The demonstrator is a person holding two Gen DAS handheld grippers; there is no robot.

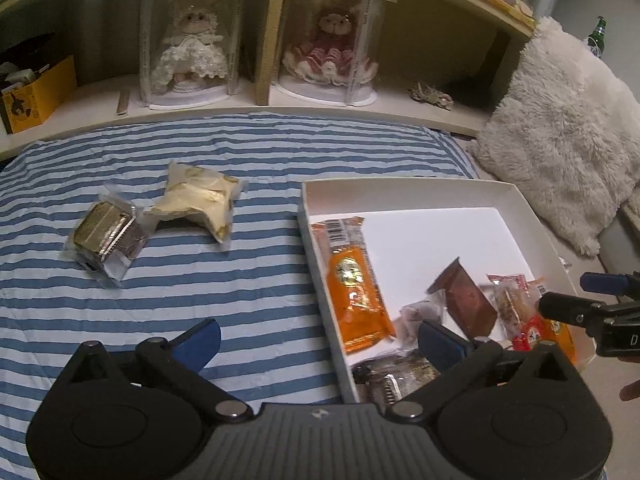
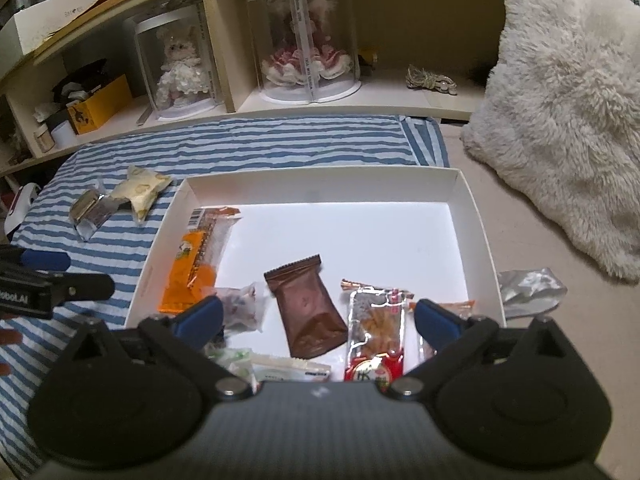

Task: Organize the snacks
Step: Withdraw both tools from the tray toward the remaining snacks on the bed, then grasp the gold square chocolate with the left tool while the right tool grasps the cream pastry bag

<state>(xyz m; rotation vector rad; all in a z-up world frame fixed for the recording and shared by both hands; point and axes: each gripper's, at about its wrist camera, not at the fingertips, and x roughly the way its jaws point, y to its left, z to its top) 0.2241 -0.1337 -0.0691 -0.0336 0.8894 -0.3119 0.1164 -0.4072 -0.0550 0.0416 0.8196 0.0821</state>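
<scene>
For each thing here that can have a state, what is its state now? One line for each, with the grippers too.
Left gripper: open, holds nothing.
Right gripper: open, holds nothing.
White box: lid off, partly filled.
Orange packet: sealed, flat in the box.
Brown packet: sealed, in the box.
Cream packet: sealed, outside on the striped sheet.
Foil cake packet: sealed, outside, beside the cream one.
</scene>
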